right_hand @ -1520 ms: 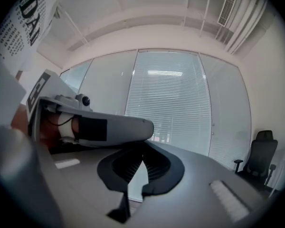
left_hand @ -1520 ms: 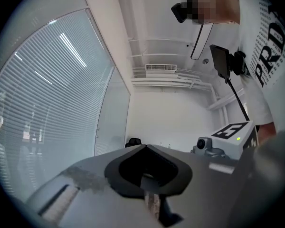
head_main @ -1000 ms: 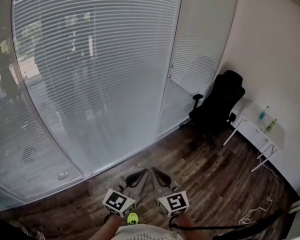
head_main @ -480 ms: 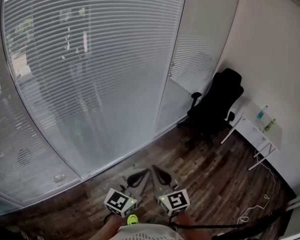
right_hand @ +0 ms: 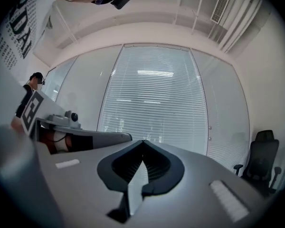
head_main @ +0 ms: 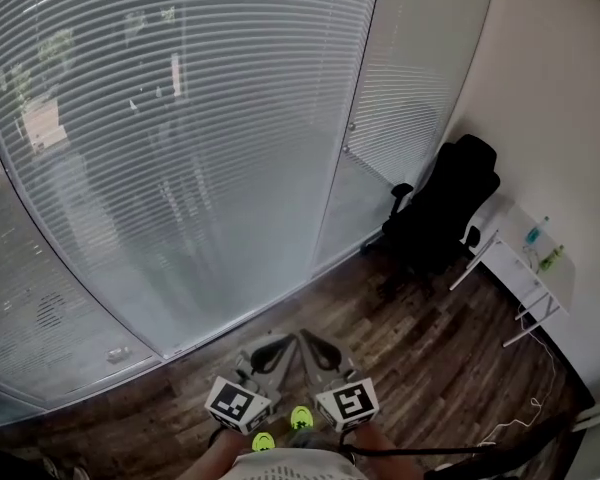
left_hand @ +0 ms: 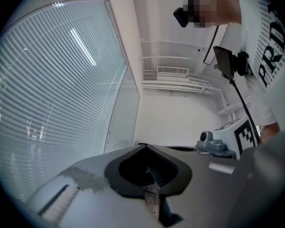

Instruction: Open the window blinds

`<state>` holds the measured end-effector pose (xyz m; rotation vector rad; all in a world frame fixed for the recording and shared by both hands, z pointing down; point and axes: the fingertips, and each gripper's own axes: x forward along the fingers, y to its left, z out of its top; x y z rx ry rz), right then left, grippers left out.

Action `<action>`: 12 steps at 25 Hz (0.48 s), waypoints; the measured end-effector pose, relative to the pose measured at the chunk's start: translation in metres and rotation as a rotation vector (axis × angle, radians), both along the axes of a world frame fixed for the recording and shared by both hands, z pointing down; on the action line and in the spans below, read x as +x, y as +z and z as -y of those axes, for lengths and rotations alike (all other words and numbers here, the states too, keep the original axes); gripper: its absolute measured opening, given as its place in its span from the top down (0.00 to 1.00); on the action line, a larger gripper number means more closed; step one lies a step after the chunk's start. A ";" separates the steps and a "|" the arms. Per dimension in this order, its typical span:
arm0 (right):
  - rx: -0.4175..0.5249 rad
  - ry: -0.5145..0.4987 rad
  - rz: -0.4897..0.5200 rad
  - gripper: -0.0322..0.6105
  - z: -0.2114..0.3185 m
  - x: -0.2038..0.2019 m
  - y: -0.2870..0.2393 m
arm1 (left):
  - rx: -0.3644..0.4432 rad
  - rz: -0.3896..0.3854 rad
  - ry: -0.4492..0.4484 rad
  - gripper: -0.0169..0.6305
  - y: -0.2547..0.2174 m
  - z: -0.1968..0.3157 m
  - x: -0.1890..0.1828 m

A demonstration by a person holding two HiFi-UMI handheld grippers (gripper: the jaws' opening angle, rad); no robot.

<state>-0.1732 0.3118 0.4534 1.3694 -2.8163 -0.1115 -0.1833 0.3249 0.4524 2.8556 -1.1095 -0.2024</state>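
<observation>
Window blinds [head_main: 180, 148] are lowered over the glass wall, slats turned nearly shut; shapes outside show only dimly through them. The left hand-held gripper [head_main: 270, 353] and right hand-held gripper [head_main: 318, 351] sit side by side low in the head view, over the wooden floor [head_main: 420, 358], well apart from the blinds. Right jaws are together, nothing between them. Left jaws appear together and empty too, though that view is dim at the pads. A black office chair [head_main: 440, 213] stands in the right corner.

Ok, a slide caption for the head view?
Left gripper and right gripper, shut and empty, face lowered window blinds; black chair at right.
</observation>
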 end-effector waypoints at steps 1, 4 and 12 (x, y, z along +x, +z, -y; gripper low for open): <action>0.000 -0.008 0.003 0.94 0.008 0.003 -0.001 | -0.001 0.003 -0.006 0.99 -0.001 0.008 0.003; -0.005 -0.021 0.013 0.94 0.032 0.016 -0.004 | 0.005 0.006 -0.013 0.99 -0.003 0.031 0.016; -0.022 -0.044 0.024 0.94 0.092 0.077 -0.008 | -0.015 0.034 -0.057 0.99 -0.011 0.091 0.076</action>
